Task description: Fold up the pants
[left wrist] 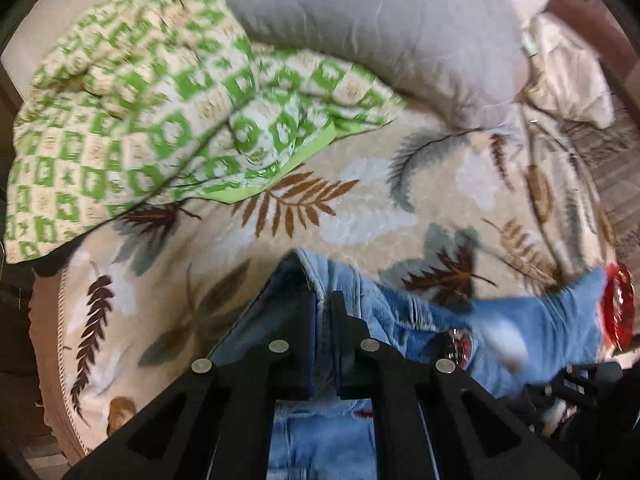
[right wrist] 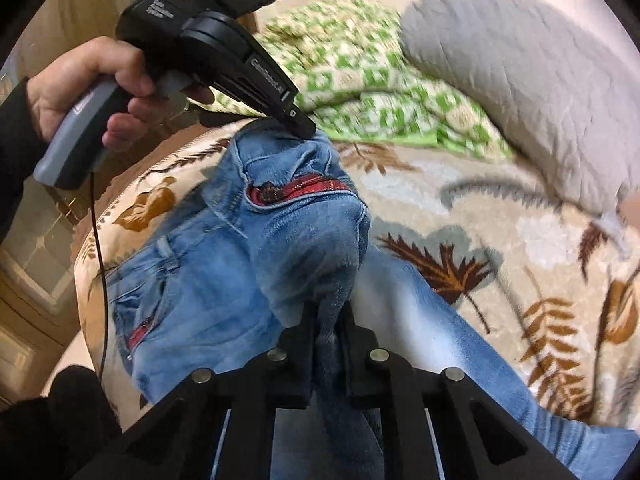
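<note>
Light blue jeans (right wrist: pixel 208 264) with red trim lie on a leaf-patterned bedspread (right wrist: pixel 520 264). My left gripper (left wrist: pixel 323 300) is shut on the jeans' waistband edge (left wrist: pixel 316 276) and holds it up. In the right wrist view the left gripper (right wrist: pixel 304 128) pinches the waistband at the top. My right gripper (right wrist: pixel 329 312) is shut on a bunched fold of the jeans, lifted off the bed. The jeans (left wrist: pixel 520 332) stretch to the right in the left wrist view, where a red patch (left wrist: pixel 618 308) shows.
A green and white checked blanket (left wrist: pixel 140 112) is heaped at the back left. A grey pillow (left wrist: pixel 380 20) lies behind it, a cream pillow (left wrist: pixel 568 72) at the right. The bed edge (left wrist: pixel 60 320) drops off at the left.
</note>
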Demonstrator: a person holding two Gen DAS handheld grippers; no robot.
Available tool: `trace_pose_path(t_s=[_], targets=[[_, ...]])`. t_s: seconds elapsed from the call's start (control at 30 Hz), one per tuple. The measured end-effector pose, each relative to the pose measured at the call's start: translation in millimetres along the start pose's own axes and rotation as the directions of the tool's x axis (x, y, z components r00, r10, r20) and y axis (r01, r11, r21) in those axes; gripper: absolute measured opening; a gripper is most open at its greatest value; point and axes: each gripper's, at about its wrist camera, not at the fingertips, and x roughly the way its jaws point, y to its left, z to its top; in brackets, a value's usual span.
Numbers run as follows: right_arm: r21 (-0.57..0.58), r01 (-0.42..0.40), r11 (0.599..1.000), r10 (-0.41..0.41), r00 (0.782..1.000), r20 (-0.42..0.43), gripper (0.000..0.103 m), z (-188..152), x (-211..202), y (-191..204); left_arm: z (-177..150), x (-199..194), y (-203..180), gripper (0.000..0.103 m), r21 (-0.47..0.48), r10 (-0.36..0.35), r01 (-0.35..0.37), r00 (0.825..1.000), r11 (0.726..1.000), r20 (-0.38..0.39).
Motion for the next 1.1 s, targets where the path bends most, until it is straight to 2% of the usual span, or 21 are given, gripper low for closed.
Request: trace_pose_path(t_s=[0.17,0.27,0.4,0.53,0.63,0.73,0.93,0.97,1.0,1.03,1.07,1.1], targets=[[-0.106,0.026,0.994,-0.017,0.996,0.086,0.01,-18,-30,31,-66,-62,5,0.005,0.007,-0.024,0.023,0.994,1.0,0.109],[-0.162,0.036,0.986,-0.016,0.992,0.125,0.01,-38,-40,51,-108,-79,12,0.005,-0.013,-0.052,0.055,0.985,0.998,0.164],[-0.219,0.063,0.974,-0.034,0.99,0.137,0.01,-62,-41,77,-173,-82,23,0.005,-0.06,-0.083,0.1,0.965,0.993,0.249],[-0.316,0.11,0.942,-0.077,0.99,0.114,0.01,-88,-26,105,-231,-54,40,0.005,-0.157,-0.109,0.154,0.96,0.976,0.259],[-0.352,0.118,0.928,-0.095,0.992,0.084,0.01,-103,-9,116,-257,-31,51,0.005,-0.229,-0.124,0.18,0.963,0.957,0.239],[-0.342,0.114,0.933,-0.102,0.993,0.052,0.01,-113,6,117,-271,-6,55,0.006,-0.262,-0.134,0.186,0.97,0.947,0.205],[-0.337,0.126,0.933,-0.118,0.992,0.045,0.012,-114,11,117,-278,1,56,0.011,-0.292,-0.154,0.223,0.959,0.93,0.239],[-0.347,0.135,0.928,-0.126,0.991,0.048,0.013,-114,11,118,-280,-2,57,0.016,-0.296,-0.148,0.221,0.957,0.929,0.248],[-0.36,0.151,0.921,-0.141,0.988,0.055,0.016,-114,8,121,-282,-6,58,0.029,-0.3,-0.142,0.218,0.956,0.929,0.256],[-0.37,0.166,0.914,-0.155,0.986,0.059,0.019,-114,5,124,-284,-12,59,0.046,-0.303,-0.144,0.227,0.951,0.925,0.273],[-0.374,0.176,0.911,-0.165,0.984,0.062,0.033,-115,1,127,-286,-18,61,0.059,-0.307,-0.145,0.236,0.946,0.922,0.291],[-0.366,0.197,0.91,-0.183,0.98,0.073,0.06,-115,-4,127,-288,-27,62,0.091,-0.317,-0.122,0.225,0.942,0.921,0.313]])
